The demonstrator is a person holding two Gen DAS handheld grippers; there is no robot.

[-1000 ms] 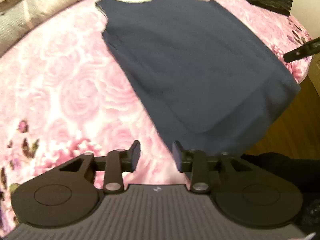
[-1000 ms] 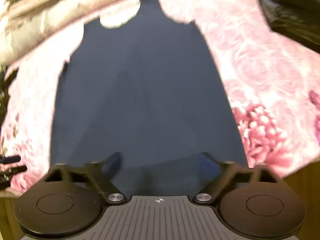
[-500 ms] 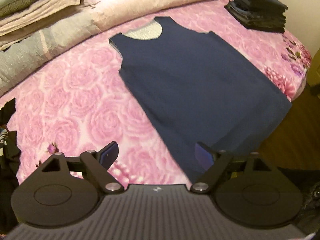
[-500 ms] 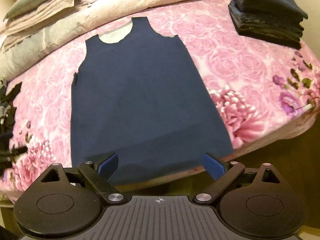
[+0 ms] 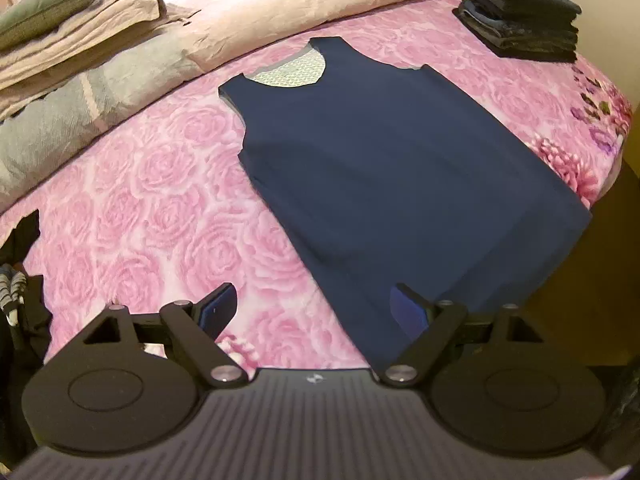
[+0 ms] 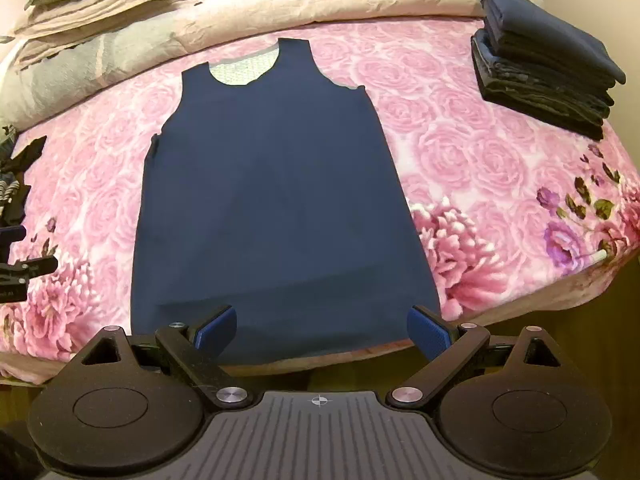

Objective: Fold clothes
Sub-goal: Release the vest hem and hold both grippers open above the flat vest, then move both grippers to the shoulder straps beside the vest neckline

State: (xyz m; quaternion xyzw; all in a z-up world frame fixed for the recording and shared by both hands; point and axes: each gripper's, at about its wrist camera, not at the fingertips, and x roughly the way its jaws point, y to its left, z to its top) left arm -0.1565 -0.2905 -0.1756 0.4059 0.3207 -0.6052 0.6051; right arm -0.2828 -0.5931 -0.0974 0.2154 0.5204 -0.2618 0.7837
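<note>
On the bed: dark navy sleeveless fabric top (image 6: 276, 200) flat on pink rose-patterned blanket (image 6: 472, 152).
Hem: overhangs the edge; may slide off.
Left gripper (image 5: 314, 312): jaws wide apart, empty.
Right gripper (image 6: 320, 330): the same.

Warm indoor light, sharp, fisheye-warped edges

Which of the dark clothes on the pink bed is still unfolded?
The navy sleeveless top, spread flat in the bed's middle with its neckline showing. The other dark garments sit as a neat folded stack near the bed's right edge.

Both wrist cameras look down from near the bed's foot, sharing the flat navy sleeveless top (image 5: 392, 168) (image 6: 276, 200); the left view stands further left.
</note>
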